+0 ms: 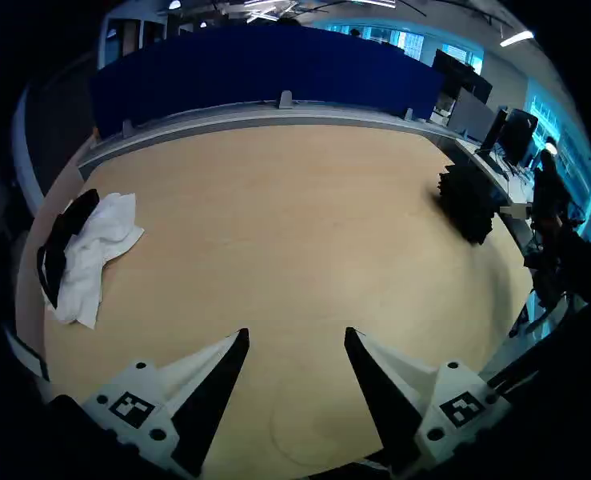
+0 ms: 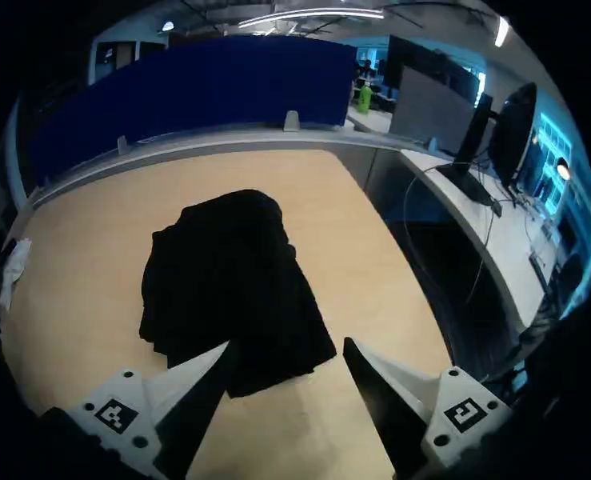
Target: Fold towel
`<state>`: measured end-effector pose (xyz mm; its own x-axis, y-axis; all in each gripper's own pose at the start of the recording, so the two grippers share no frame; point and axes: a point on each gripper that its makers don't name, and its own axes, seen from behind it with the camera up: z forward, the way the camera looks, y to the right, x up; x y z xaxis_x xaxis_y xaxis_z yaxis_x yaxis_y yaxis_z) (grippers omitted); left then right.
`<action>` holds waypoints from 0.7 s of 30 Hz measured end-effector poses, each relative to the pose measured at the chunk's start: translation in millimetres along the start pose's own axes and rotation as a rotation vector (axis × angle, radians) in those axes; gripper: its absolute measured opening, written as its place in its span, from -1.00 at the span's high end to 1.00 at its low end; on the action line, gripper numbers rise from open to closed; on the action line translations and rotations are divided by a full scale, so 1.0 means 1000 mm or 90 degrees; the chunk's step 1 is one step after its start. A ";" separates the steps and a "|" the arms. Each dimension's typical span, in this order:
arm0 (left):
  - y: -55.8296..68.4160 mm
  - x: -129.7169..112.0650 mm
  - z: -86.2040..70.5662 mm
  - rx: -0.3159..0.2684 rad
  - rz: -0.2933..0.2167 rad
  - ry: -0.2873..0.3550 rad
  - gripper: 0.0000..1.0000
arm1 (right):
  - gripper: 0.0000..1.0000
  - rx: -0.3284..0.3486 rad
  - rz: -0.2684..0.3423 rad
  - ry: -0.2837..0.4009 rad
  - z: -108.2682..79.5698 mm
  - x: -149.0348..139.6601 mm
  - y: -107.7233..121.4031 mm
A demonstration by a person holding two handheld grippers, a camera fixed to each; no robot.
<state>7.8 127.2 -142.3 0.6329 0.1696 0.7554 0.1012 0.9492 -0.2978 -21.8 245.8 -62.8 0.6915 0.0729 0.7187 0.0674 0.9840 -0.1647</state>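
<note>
- My left gripper (image 1: 295,352) sits at the bottom of the left gripper view, fingers spread wide and holding nothing, with bare table (image 1: 295,224) between them.
- The white towel (image 1: 95,256) lies crumpled at the far left edge of that view, well apart from the fingers. A dark item (image 1: 61,240) lies against its left side; I cannot tell what it is.
- My right gripper (image 2: 291,360) is at the bottom of the right gripper view, also wide apart and gripping nothing.
- A black cloth (image 2: 231,288) lies rumpled in the middle of that view. Its near edge sits just ahead of my fingers, and the lower-left finger overlaps it in the picture; I cannot tell if they touch.
- I judge the right gripper is lined up to take the cloth's near edge, while the left waits over bare wood, perhaps where a fold would be laid.
- The white towel also shows small at the far left of the right gripper view.
- A dark pile (image 1: 467,204) at the right of the left gripper view is probably the same black cloth.
- A blue divider (image 2: 191,80) runs along the table's far edge at the top.
- Writing: none I can read. Each gripper carries square black-and-white tags (image 1: 131,408), which are patterns, not words. No brand is visible.
</note>
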 end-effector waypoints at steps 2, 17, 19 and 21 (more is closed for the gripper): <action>0.000 0.000 0.000 -0.001 0.001 0.000 -0.76 | -1.00 0.004 0.000 0.008 -0.002 0.005 -0.002; -0.002 -0.001 -0.001 0.004 -0.007 0.000 -0.76 | -1.00 0.067 -0.050 0.042 0.011 0.044 -0.063; -0.004 -0.001 -0.001 0.005 -0.009 0.000 -0.77 | -1.00 0.073 -0.056 0.040 0.015 0.044 -0.071; -0.006 -0.002 0.000 0.006 -0.012 0.000 -0.77 | -1.00 0.076 -0.063 0.036 0.019 0.043 -0.077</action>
<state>6.4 121.3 -141.9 0.6305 0.1523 0.7611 0.1051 0.9548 -0.2781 -11.3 175.9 -6.3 0.7258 -0.0311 0.6872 0.0537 0.9985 -0.0114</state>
